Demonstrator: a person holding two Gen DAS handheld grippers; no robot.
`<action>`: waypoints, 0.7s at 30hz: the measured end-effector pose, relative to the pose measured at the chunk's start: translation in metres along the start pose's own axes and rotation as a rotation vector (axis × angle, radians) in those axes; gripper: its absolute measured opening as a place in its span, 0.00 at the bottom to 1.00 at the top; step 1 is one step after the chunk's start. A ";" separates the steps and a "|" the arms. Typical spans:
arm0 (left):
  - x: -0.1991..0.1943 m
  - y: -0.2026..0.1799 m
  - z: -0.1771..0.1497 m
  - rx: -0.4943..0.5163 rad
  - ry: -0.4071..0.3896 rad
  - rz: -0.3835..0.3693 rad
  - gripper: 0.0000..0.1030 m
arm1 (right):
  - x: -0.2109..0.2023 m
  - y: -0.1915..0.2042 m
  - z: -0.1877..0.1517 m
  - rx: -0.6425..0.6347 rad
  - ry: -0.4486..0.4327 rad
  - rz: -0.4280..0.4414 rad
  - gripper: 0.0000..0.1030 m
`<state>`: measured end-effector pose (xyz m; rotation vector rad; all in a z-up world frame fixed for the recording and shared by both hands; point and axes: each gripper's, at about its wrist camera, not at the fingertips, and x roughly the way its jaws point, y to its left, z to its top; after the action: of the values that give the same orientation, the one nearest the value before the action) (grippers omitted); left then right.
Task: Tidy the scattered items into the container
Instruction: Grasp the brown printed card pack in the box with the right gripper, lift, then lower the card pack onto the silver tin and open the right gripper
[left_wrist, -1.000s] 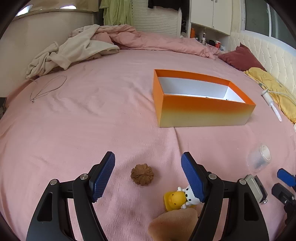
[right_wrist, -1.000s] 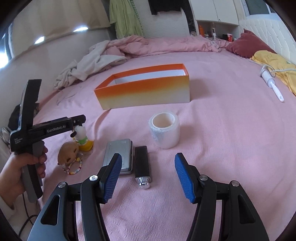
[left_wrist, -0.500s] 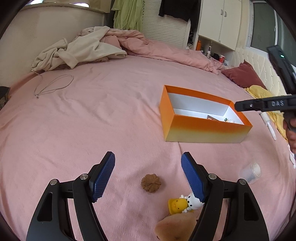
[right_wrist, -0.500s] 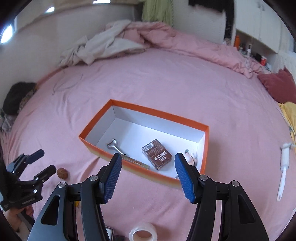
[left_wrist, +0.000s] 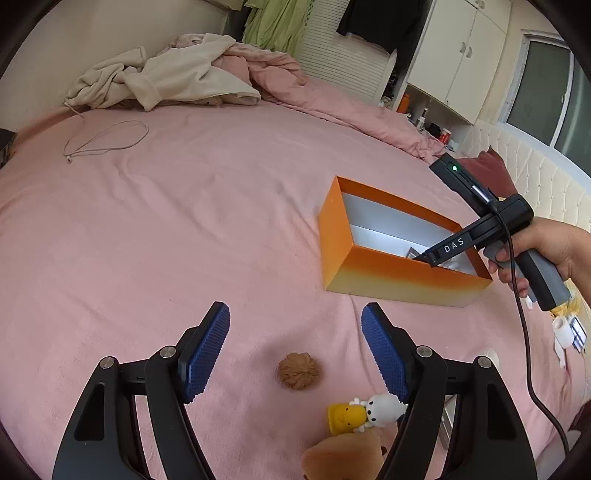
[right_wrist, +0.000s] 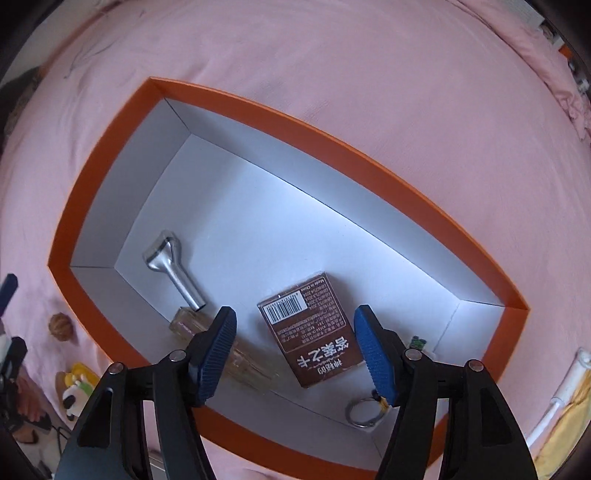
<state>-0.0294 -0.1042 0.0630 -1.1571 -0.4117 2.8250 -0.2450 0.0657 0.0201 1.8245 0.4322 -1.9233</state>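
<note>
1. The right gripper (right_wrist: 295, 347) points down into the orange cardboard box with a white inside (right_wrist: 354, 158); its blue-padded fingers (right_wrist: 216, 350) are spreading and grasp nothing, with a brown printed carton (right_wrist: 314, 332) lying on the box floor below the gap.
2. Inside the box, a silver metal roller tool (right_wrist: 171, 267) lies at about 10 o'clock from the carton, a clear glass bottle (right_wrist: 207, 339) lies along the near wall at its 9 o'clock, and a metal key ring (right_wrist: 364, 410) lies at its 5 o'clock.
3. The left gripper (left_wrist: 295, 354) hovers over the pink bed sheet (left_wrist: 166, 221), fingers released and empty.
4. A brown wrinkled walnut (left_wrist: 298, 370) lies on the sheet between those fingers, touched by neither.
5. A yellow and white toy figure (left_wrist: 364, 413) lies at 5 o'clock of the walnut, just beside the right-hand finger.
6. The box sits at 1 o'clock from the walnut, well apart, with a hand (left_wrist: 546, 247) holding the right gripper's handle over it.
</note>
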 end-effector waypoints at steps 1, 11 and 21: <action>0.000 0.000 0.000 -0.002 0.001 -0.005 0.72 | 0.003 -0.004 -0.002 0.025 0.007 0.039 0.63; 0.002 -0.006 -0.001 0.018 0.005 -0.001 0.72 | -0.009 -0.019 -0.009 0.123 -0.070 0.048 0.42; 0.003 -0.004 -0.002 0.021 0.008 0.013 0.72 | -0.109 0.012 -0.077 0.141 -0.554 0.102 0.42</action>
<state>-0.0305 -0.0990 0.0608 -1.1714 -0.3735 2.8279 -0.1712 0.1073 0.1235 1.2730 0.0192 -2.3123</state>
